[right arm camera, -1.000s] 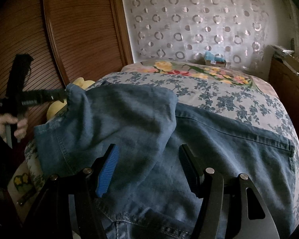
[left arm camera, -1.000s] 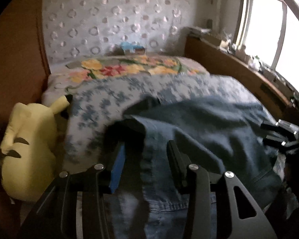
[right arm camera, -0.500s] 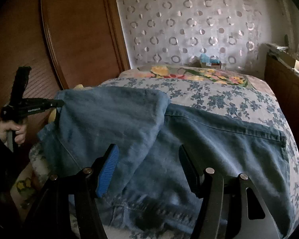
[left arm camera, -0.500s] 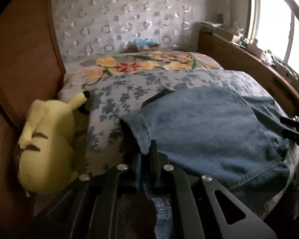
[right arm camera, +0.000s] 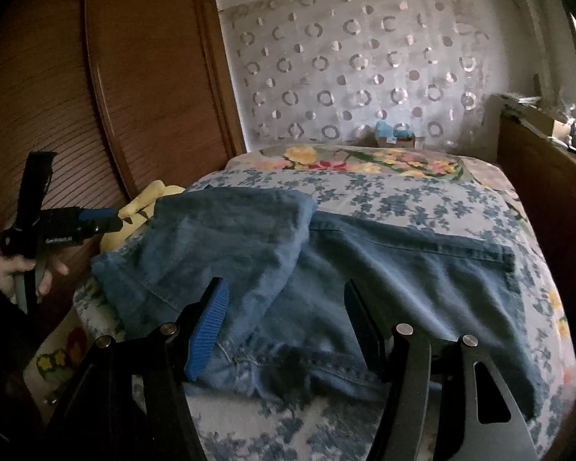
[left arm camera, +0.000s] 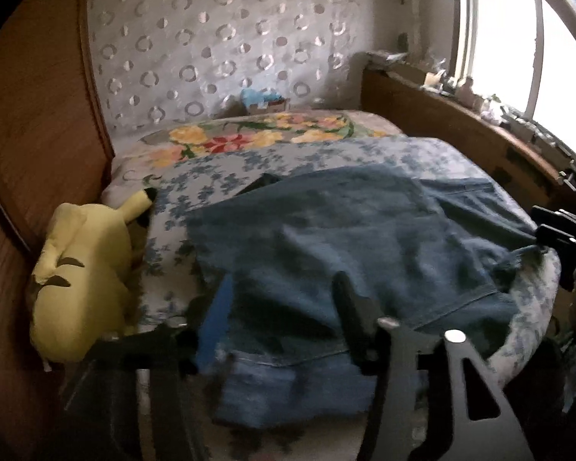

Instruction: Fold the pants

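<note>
Blue jeans (right arm camera: pixel 326 269) folded across floral bedspread (right arm camera: pixel 422 199), centre frame. Left gripper (left arm camera: pixel 280 307), fingers just sprung apart, nothing pinched. Right gripper (right arm camera: pixel 284 319) spread above denim, gripping nothing. Pikachu plush (left arm camera: pixel 76 276) lower left.

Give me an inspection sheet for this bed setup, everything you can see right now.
Surface: bed under a blue-flowered cover.
Job's things: jeans spread across the near end, one part folded over on the left.
Clutter: yellow plush at the bed's left edge; small box at the far end.
Grippers: left gripper open, jaws just reopened, nothing pinched; right gripper open over the jeans.
Cables: nothing seen.
Surroundings: wooden doors, circle-patterned curtain, window over a cluttered ledge.
</note>
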A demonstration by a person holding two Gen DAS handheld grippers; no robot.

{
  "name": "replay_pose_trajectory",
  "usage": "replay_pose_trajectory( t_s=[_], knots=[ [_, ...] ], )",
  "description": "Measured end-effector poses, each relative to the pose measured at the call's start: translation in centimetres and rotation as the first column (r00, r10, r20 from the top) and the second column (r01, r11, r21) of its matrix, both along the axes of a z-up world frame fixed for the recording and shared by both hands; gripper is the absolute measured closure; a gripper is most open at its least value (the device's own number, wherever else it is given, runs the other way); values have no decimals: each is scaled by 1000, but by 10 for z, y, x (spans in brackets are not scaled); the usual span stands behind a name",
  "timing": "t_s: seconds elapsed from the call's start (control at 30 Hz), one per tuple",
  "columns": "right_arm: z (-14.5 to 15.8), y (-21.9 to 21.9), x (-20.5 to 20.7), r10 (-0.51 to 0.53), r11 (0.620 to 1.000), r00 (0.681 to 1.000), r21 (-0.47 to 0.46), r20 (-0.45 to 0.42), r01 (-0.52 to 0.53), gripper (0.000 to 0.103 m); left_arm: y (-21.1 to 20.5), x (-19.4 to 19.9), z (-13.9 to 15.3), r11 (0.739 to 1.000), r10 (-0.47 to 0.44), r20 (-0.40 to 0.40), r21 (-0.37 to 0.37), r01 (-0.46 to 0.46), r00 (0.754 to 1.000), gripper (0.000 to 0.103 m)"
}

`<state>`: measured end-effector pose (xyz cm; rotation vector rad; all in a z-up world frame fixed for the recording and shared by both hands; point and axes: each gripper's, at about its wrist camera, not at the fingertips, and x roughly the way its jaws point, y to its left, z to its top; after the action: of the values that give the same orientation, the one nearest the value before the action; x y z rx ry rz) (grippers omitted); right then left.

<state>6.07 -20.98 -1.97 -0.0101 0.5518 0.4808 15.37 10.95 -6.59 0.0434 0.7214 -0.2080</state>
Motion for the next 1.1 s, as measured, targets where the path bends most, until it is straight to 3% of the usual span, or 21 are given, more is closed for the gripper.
replay_pose_trajectory(
  t_s=[0.07, 0.1, 0.33, 0.67, 1.1],
  knots=[
    [-1, -7, -3, -11, 1000, 1000, -2, 4, 11, 38, -9, -6, 1, 999, -10, 13, -31, 11, 1000, 21],
    [-2, -9, -5, -17, 1000, 1000, -2, 4, 17, 38, -15, -8, 1, 999, -8, 18, -35, 8, 1000, 20],
    [-9, -35, -10, -101, 995, 995, -19, 18, 101, 38, -66, -20, 8, 1000, -26, 81, 6, 26, 996, 20],
    [-25, -89, -10, -251, 968, 968, -8, 1, 251, 38, -134, -30, 8, 994, -112, 75, 8, 112, 991, 20],
    [-50, -119, 13, -380, 925, 922, -18, -73, 380, 38, -162, -41, 3, 991, -132, 74, -11, 133, 989, 20]
  ],
)
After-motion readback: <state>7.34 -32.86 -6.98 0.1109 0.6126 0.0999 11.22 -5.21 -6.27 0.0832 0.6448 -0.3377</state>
